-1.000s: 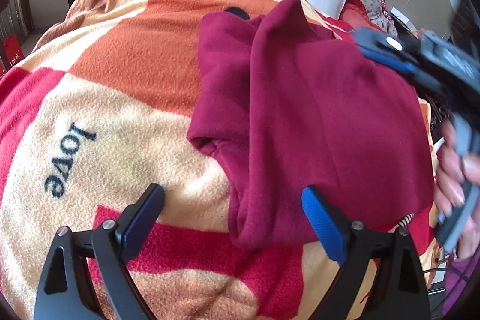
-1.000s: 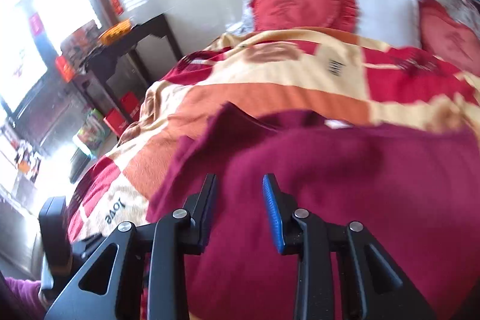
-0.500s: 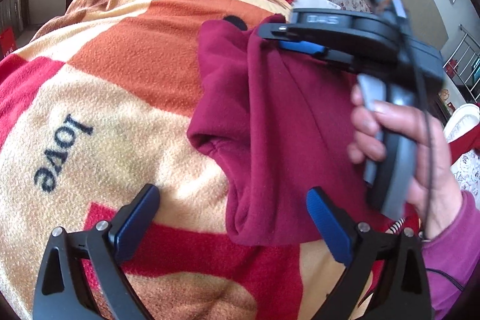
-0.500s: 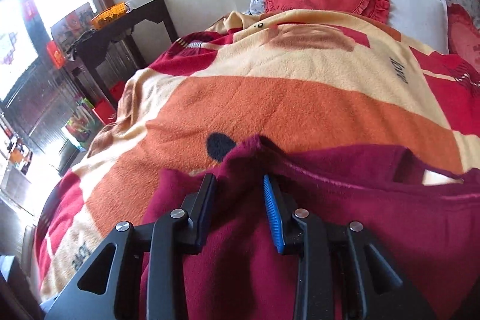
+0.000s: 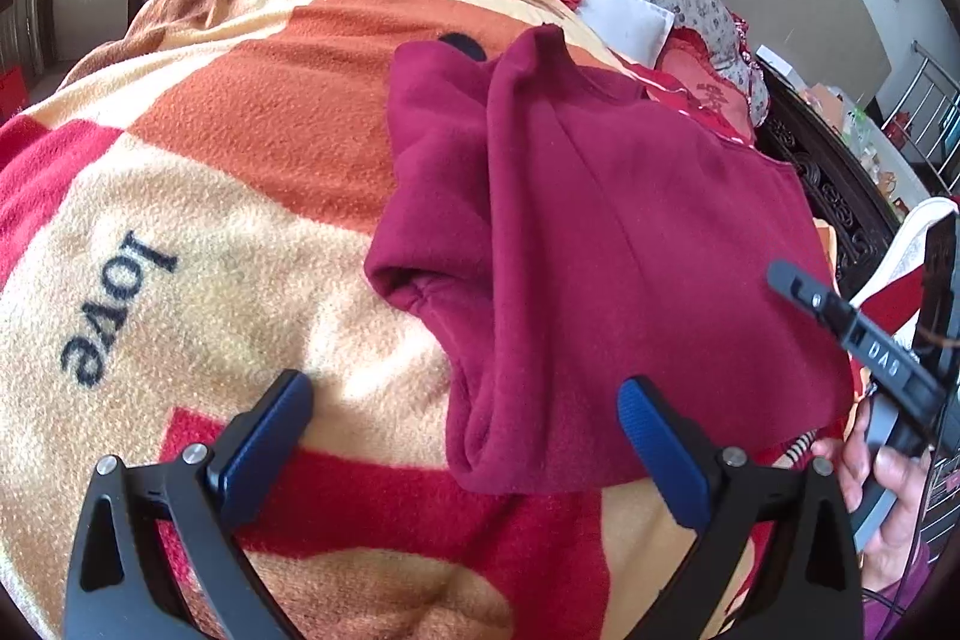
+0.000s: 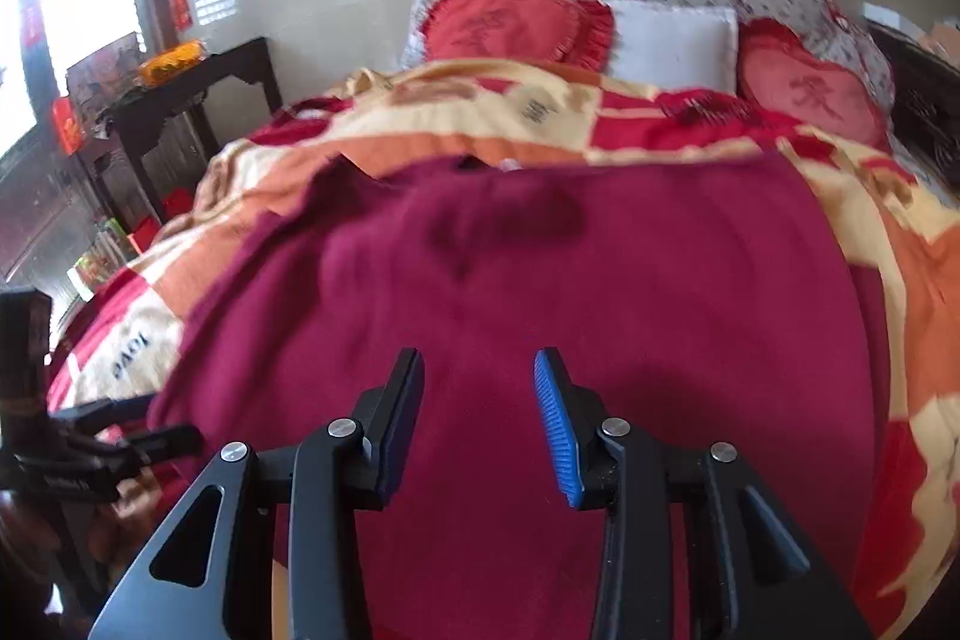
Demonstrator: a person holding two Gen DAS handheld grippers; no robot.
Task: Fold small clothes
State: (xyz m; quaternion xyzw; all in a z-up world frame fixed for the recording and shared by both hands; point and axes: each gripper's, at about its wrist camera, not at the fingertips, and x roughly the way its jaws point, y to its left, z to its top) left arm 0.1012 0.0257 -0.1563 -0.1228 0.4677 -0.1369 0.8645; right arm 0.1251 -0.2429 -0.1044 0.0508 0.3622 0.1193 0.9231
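A maroon fleece garment [image 5: 600, 250] lies folded on the patterned blanket [image 5: 210, 220], one sleeve tucked along its left side. My left gripper [image 5: 465, 394] stands wide open just above the garment's near left corner, and its pads touch nothing. The right gripper [image 6: 479, 358] hovers over the garment [image 6: 540, 292] with its jaws opening and no cloth pinched between them. In the left wrist view the right gripper [image 5: 840, 322] shows at the right edge, held in a hand [image 5: 888, 472]. In the right wrist view the left gripper [image 6: 120, 436] sits at the far left.
Red heart-shaped cushions [image 6: 510, 22] and a white pillow [image 6: 672, 40] lie at the head of the bed. A dark side table [image 6: 192, 100] stands at the left by the window. A dark carved bed frame [image 5: 840, 196] runs along the right side.
The right gripper carried a pinched fold of the garment across towards the far side, let it go and drew back to the near right. The left jaws widened a little.
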